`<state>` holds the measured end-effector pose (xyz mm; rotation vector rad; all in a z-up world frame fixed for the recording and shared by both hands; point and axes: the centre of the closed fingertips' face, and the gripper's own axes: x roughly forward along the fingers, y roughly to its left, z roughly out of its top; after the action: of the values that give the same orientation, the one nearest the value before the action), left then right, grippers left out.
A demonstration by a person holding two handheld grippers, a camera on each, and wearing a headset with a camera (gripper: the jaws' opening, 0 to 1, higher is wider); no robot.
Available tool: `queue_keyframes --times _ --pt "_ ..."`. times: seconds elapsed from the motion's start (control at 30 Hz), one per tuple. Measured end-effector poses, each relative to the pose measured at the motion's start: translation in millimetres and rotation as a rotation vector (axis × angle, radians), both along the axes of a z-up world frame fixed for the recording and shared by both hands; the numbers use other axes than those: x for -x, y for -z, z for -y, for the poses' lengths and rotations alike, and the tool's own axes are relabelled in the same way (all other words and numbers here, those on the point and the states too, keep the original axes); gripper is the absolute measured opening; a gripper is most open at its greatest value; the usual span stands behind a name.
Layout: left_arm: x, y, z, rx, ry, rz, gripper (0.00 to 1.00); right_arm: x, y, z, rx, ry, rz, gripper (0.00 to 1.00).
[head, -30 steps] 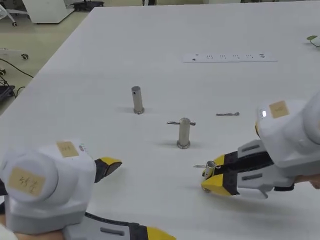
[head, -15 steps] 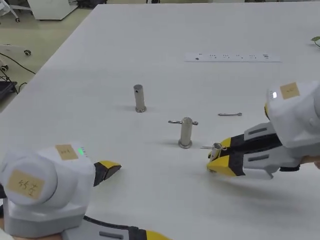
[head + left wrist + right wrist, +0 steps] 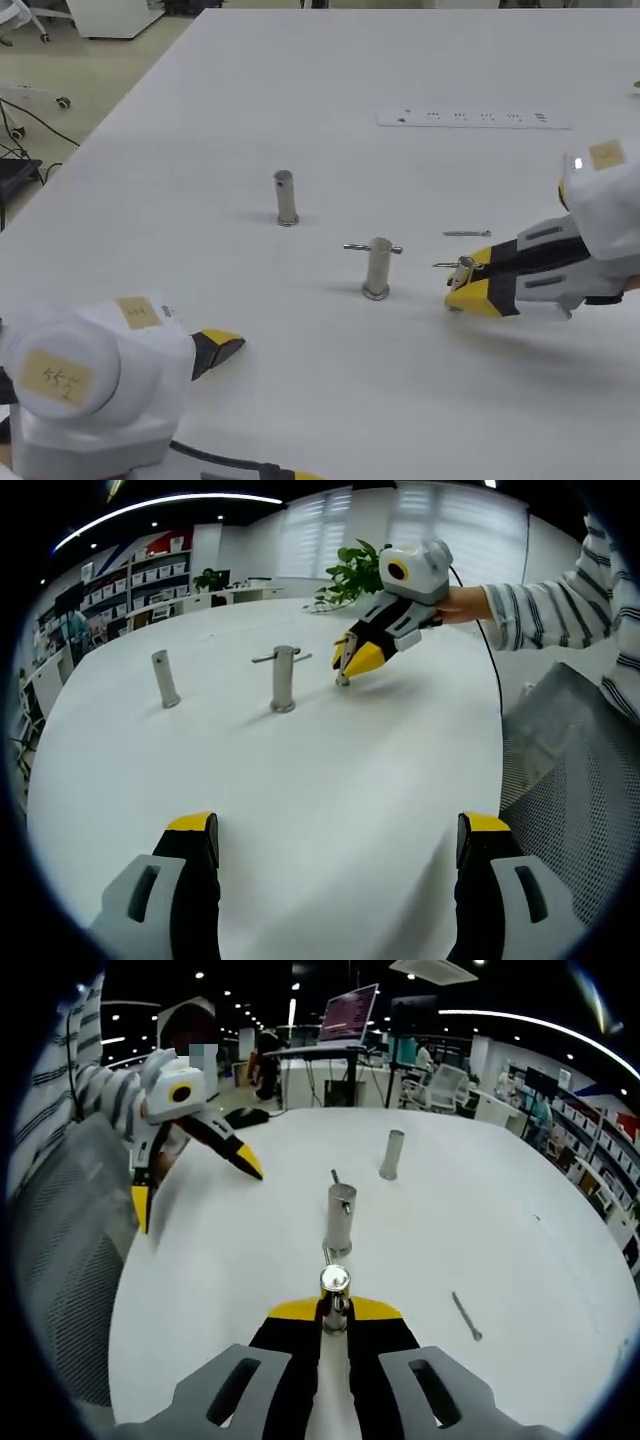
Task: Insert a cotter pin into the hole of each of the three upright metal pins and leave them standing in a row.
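Gripping the third metal pin (image 3: 335,1285) upright between its closed fingers, the right gripper (image 3: 335,1310) sits low at the right side of the white desk (image 3: 330,90). A cotter pin (image 3: 446,264) pokes out of that pin's head towards the middle pin. Whether the pin's base touches the desk cannot be told.

The middle metal pin (image 3: 377,270) stands free just left of the held one, with its own cotter pin (image 3: 372,248) crosswise through the top hole. The far metal pin (image 3: 286,198) stands further left and back, well apart, its hole empty. The three make a loose diagonal line.

One loose cotter pin (image 3: 467,233) lies flat on the desk just behind the right gripper, touching nothing. A white power strip (image 3: 473,118) lies far back.

The left gripper (image 3: 337,830) is at the near left, its fingers spread wide and holding nothing, well away from all three pins, with bare desk in between.

In the left gripper view a striped sleeve (image 3: 560,610), a potted plant (image 3: 350,575) and a mesh chair (image 3: 570,770) show beyond the desk.
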<state>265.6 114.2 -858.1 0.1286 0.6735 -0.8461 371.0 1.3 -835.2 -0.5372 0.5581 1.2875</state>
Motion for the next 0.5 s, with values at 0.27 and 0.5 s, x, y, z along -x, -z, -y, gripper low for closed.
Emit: queue_keyframes --times 0.27,0.5 --pt "-0.6 0.8 3.6 0.003 0.002 -0.005 0.99 -11.3 5.2 7.5 0.019 0.014 0.004 0.09" --pt "-0.4 -0.2 3.7 0.006 0.0 -0.009 0.99 -18.4 3.8 7.2 -0.017 0.035 0.0 0.09"
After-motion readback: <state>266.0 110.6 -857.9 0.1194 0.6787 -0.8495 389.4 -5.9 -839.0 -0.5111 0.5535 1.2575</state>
